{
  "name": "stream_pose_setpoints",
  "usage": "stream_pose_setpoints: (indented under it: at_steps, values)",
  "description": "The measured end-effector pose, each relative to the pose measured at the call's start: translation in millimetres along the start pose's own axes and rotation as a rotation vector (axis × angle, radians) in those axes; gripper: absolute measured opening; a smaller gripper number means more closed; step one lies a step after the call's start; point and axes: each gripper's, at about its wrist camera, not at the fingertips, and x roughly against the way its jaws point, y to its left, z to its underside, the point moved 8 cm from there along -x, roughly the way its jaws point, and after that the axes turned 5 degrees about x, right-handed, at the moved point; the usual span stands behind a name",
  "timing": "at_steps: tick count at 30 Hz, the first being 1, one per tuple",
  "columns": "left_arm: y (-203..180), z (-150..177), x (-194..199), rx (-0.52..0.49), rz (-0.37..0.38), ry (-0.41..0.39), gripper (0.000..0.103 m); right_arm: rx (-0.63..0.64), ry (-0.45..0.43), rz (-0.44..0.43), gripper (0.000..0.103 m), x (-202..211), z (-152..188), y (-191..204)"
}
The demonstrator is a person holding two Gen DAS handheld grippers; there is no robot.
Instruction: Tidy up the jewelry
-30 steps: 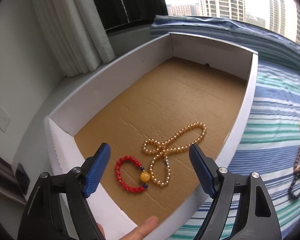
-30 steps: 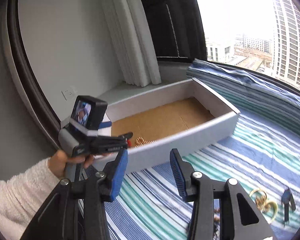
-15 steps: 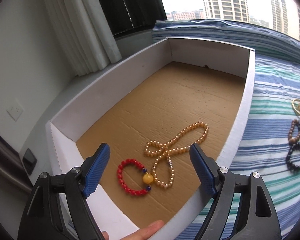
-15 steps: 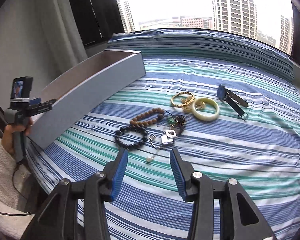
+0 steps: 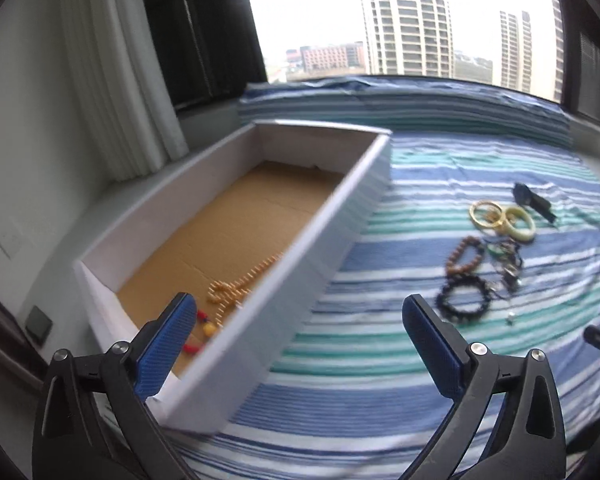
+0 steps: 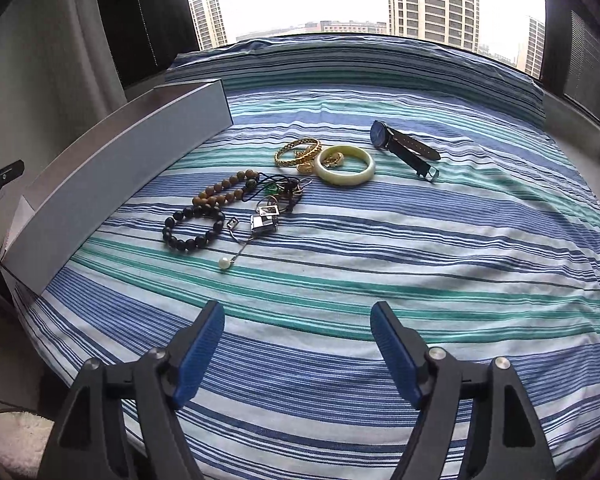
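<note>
A white cardboard box point(image 5: 340, 216) with a brown floor lies on the striped bedspread; a gold bead necklace point(image 5: 240, 284) and a red bead bracelet point(image 5: 202, 330) rest inside it. My left gripper point(image 5: 296, 322) hovers over the box's near right wall, its jaws opening with nothing between them. Loose jewelry sits on the spread: a black bead bracelet point(image 6: 192, 228), a brown bead bracelet point(image 6: 224, 190), a gold bangle point(image 6: 298, 152), a pale jade bangle point(image 6: 345, 166), a watch point(image 6: 404, 148), a pearl pendant point(image 6: 223, 265). My right gripper point(image 6: 298, 340) is above bare cloth short of the pile, jaws opening, empty.
The striped bedspread point(image 6: 440, 248) reaches to a window ledge at the back. A white curtain point(image 5: 116, 80) and wall stand left of the box. The box's grey outer wall point(image 6: 112, 184) borders the jewelry pile on the left. A tangle of small charms point(image 6: 272, 204) lies mid-pile.
My left gripper swung right from over the box floor to its right wall and opened wider. My right gripper turned from the box to the jewelry pile, dropped lower and opened.
</note>
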Motion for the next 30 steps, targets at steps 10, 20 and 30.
stream_pose_setpoints:
  at_steps: [10,20,30]
  values:
    - [-96.1,109.4,-46.4,-0.016,0.198,0.265,0.102,-0.025,0.034,0.042,0.077,-3.6,33.4,-18.1]
    - [-104.4,125.3,-65.4,-0.033,0.197,0.306,0.102,-0.070,0.123,0.094,0.077,-25.5,68.1,-31.1]
    - [-105.5,129.9,-67.1,-0.058,0.185,0.311,0.103,-0.001,0.118,0.169,0.077,-33.9,65.4,-26.6]
